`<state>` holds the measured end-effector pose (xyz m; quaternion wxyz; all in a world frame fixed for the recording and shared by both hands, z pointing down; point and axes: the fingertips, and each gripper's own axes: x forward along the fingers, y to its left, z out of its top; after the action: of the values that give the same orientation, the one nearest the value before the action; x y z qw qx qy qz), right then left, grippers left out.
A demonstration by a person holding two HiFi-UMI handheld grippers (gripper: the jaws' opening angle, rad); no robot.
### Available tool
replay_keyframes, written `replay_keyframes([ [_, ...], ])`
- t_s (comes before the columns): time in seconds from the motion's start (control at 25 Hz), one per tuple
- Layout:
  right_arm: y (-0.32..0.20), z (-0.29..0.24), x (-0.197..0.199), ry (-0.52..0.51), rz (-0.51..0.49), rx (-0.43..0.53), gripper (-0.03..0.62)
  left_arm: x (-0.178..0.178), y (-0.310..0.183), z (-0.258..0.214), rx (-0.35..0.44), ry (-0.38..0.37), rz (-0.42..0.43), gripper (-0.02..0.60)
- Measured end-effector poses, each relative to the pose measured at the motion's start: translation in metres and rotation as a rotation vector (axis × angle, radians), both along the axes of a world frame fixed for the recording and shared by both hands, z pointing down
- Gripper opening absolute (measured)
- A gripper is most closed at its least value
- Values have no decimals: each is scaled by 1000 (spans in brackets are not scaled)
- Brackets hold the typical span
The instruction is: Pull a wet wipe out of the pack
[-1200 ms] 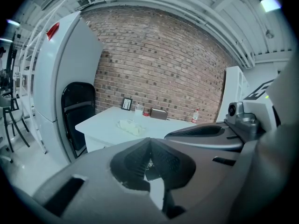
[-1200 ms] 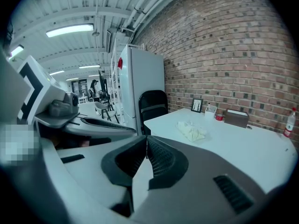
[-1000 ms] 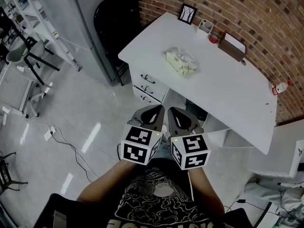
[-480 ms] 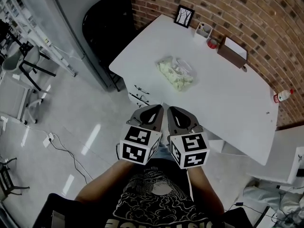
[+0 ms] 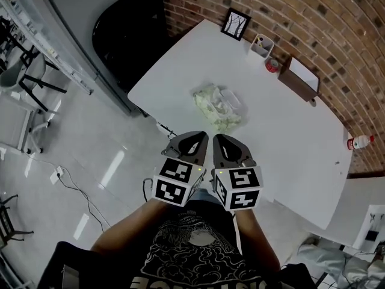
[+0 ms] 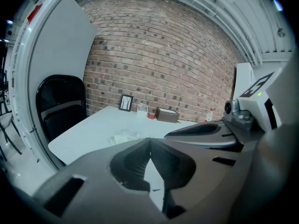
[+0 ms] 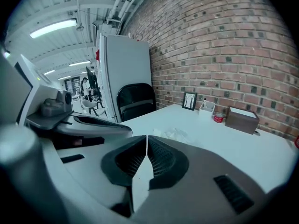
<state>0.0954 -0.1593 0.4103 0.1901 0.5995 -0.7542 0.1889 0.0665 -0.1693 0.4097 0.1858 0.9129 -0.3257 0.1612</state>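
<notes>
A pale green wet wipe pack (image 5: 219,106) lies on the white table (image 5: 289,131), near its front edge. It also shows faintly as a wet wipe pack (image 6: 125,137) in the left gripper view and as a wet wipe pack (image 7: 175,134) in the right gripper view. My left gripper (image 5: 195,138) and right gripper (image 5: 219,139) hang side by side in front of the table, short of the pack and close to my body. Both are shut with nothing between the jaws.
At the table's far side stand a small picture frame (image 5: 236,23), a white holder (image 5: 262,45), a red cup (image 5: 272,65) and a brown box (image 5: 301,77). A bottle (image 5: 356,142) sits at the right end. A black chair (image 5: 129,32) stands left of the table. Cables (image 5: 84,191) lie on the floor.
The table and pack have drawn nearer to the grippers and shifted left in the head view. The grippers hold the same shut pose side by side.
</notes>
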Motion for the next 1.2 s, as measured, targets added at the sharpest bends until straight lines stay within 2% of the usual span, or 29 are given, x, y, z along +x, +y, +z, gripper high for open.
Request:
replay_keyframes([
  [0.44,-63,29,31,4,-20,-68,20,32,-58,24,-38,-11,-32,13],
  [0.92,-101,62,49,-25,-52,-150,24,47,-91,45,-70,-30,-92,14],
  [1.08,-111,71,49,-49,-68,-184,101,48,-98,51,-83,-41,-99,14],
  [1.2,-117,78,50,-51,-71,-203,101,48,-105,57,-88,-52,-103,14],
])
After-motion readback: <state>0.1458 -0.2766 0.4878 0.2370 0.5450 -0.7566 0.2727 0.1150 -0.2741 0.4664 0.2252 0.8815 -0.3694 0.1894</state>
